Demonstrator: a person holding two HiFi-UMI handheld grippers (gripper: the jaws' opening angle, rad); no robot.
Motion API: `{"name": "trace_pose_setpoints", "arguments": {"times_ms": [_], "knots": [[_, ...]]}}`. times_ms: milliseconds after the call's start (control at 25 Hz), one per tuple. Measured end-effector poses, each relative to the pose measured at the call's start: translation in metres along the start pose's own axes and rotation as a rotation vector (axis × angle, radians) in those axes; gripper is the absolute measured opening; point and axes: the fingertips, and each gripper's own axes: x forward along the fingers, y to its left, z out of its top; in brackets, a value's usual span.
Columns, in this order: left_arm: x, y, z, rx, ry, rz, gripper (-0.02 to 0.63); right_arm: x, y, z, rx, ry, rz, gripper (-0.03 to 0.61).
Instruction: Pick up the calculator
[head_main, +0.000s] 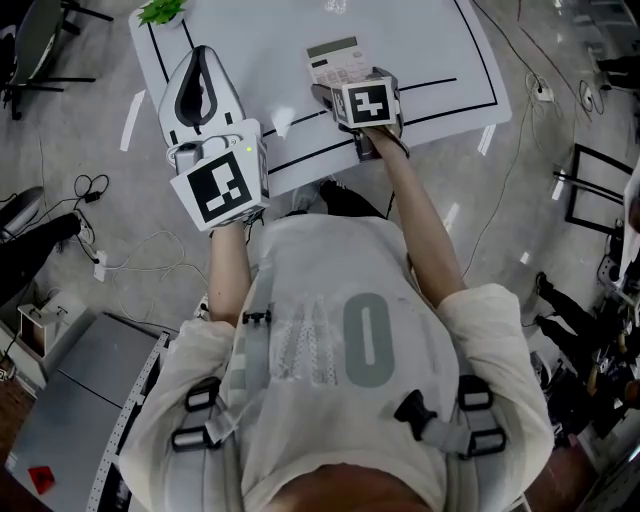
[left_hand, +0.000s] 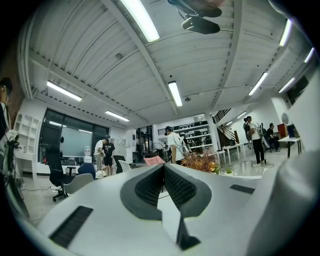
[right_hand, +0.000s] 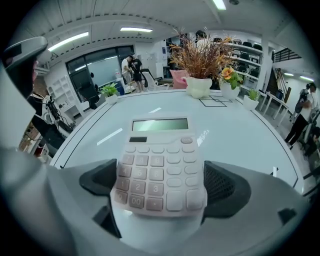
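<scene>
Pale plastic calculator (right_hand: 160, 165), rounded keys, long axis up-frame, display topmost, sides clamped by right gripper (right_hand: 161, 184), left gripper (left_hand: 163, 175) jaws together

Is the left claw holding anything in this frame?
No: in the left gripper view, the left claw has its jaws pressed together with nothing between them.

Left hand-held gripper (left_hand: 163, 174) tilted upward, jaws together; right hand-held gripper (right_hand: 160, 184) outstretched, jaws clamped.
</scene>
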Motion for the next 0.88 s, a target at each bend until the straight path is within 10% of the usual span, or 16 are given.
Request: {"name": "trace_pose_setpoints", "arguments": {"times_ms": [840, 880], "knots": [[-0.007, -0.010, 0.020, 0.026, -0.039, -0.010, 0.021, -0.018, -0.015, 0.000, 0.080, -0.019, 0.035, 0.538], [-0.008, -0.012, 0.020, 0.029, -0.039, -0.012, 0.021, -0.019, -0.018, -0.002, 0.098, -0.014, 0.026, 0.440]]}}
